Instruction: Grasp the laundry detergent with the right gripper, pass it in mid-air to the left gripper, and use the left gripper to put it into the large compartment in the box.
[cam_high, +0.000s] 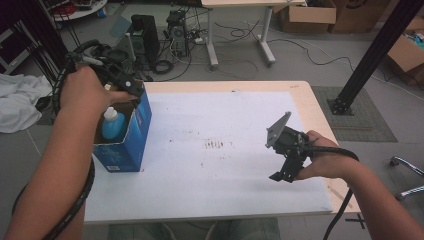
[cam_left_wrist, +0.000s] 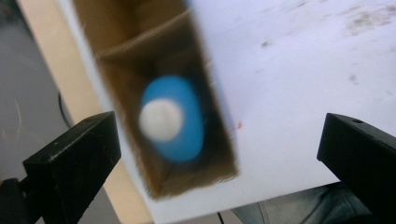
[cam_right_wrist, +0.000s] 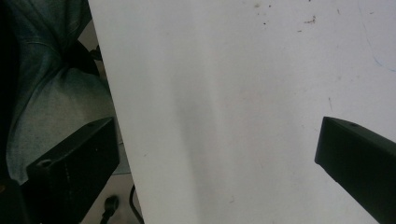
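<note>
A blue carton stands upright with its top open at the left edge of the white table. Inside it is a blue bottle with a white cap. My left gripper hangs just above the carton's mouth. In the left gripper view its jaws stand wide apart and empty, looking straight down on the bottle inside the carton's brown walls. My right gripper hovers low over the table's right side, near the front edge. It is open, with bare white tabletop between its jaws.
A wooden rim borders the table. Behind it on the floor are a computer tower, a black speaker, loose cables and cardboard boxes. A black metal post rises at the right. White cloth lies at the far left.
</note>
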